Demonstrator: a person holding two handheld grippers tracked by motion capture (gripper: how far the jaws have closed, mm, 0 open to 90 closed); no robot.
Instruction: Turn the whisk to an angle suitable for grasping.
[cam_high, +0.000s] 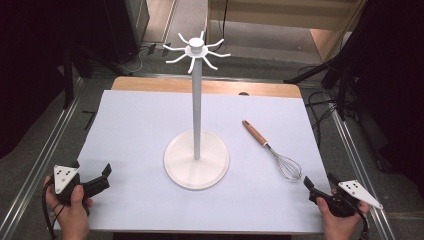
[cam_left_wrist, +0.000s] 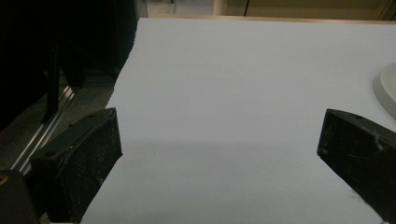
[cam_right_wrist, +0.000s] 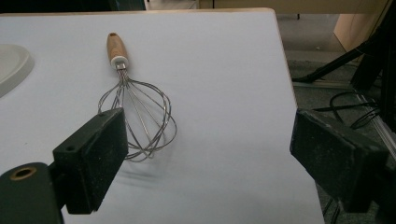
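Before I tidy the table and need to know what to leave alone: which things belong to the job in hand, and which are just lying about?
In the job:
wire whisk with wooden handle
open right gripper nearest it

Lying about:
white hook stand on round base
open left gripper

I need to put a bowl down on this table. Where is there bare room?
The widest bare stretch lies left of the stand, ahead of the left gripper. The far strip behind the stand's base is bare too. The near right is tighter: the whisk lies just ahead of the right gripper.
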